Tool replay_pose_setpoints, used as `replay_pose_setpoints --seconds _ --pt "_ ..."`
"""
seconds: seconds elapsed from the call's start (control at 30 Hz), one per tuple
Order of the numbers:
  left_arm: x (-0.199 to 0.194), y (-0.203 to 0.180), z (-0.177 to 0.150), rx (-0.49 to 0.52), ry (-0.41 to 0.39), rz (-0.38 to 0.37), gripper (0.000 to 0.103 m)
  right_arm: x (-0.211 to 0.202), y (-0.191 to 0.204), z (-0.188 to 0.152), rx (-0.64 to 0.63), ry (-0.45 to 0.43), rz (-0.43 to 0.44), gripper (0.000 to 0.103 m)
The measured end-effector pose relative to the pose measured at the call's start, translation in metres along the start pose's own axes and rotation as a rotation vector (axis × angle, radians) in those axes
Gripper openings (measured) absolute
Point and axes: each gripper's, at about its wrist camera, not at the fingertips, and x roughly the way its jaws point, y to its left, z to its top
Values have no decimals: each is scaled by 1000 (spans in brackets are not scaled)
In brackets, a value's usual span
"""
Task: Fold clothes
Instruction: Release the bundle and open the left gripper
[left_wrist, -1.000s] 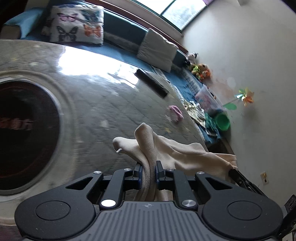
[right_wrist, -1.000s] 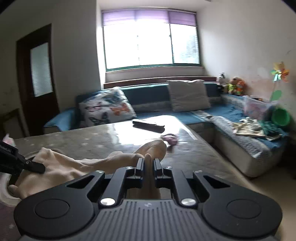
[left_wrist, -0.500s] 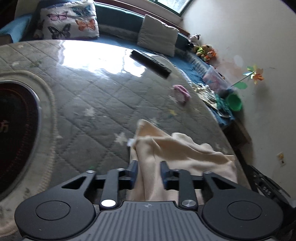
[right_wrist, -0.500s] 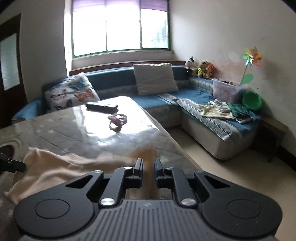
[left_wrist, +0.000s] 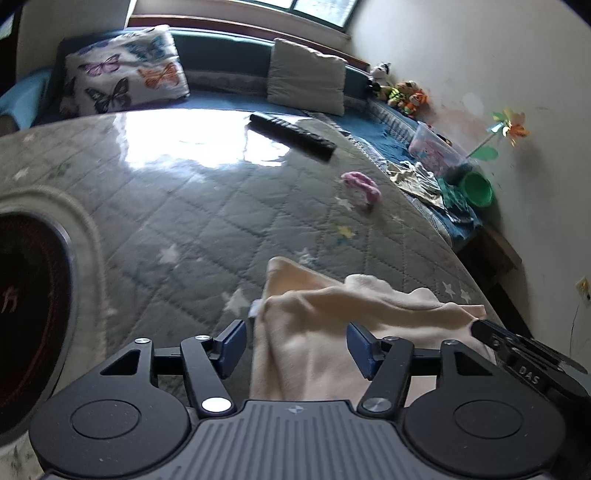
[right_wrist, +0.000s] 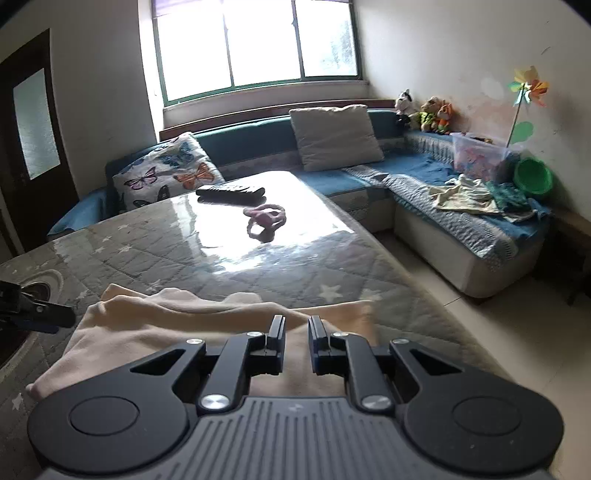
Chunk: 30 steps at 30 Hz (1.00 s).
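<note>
A cream cloth (left_wrist: 332, 314) lies spread on the quilted grey table (left_wrist: 184, 221), near its right edge. My left gripper (left_wrist: 295, 338) hovers over the cloth's left end. Its jaws are opening wide, and the cloth between them rests loose, with neither blue pad pressing it. In the right wrist view the cream cloth (right_wrist: 166, 325) stretches leftward from my right gripper (right_wrist: 297, 328), whose jaws stand almost together with cloth filling the narrow gap. The left gripper's finger (right_wrist: 37, 317) shows at the cloth's far end.
A black remote (left_wrist: 291, 134) and a pink ring toy (left_wrist: 360, 184) lie farther back on the table. A dark round inset (left_wrist: 22, 295) sits at the left. The table edge drops to the floor (right_wrist: 461, 314) on the right, with a blue sofa (right_wrist: 424, 173) beyond.
The left jaws have let go of the raised fold and spread apart. Both grippers came down, and the cloth now lies flat on the table instead of hanging bunched.
</note>
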Motion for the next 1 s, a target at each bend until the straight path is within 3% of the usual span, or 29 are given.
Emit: replay_pose_setpoints --seconds 0.23,0.53,0.83,1.0 --pt "28 -20 11 126 -2 63 64 23 18 5 -14 23 37 13" --pt "60 -18 15 147 21 88 64 45 22 6 -15 39 33 13" --pt "57 -17 17 141 23 91 65 41 23 6 -34 29 30 13" --pt "41 -18 13 146 1 92 72 19 32 1 -71 19 65 14"
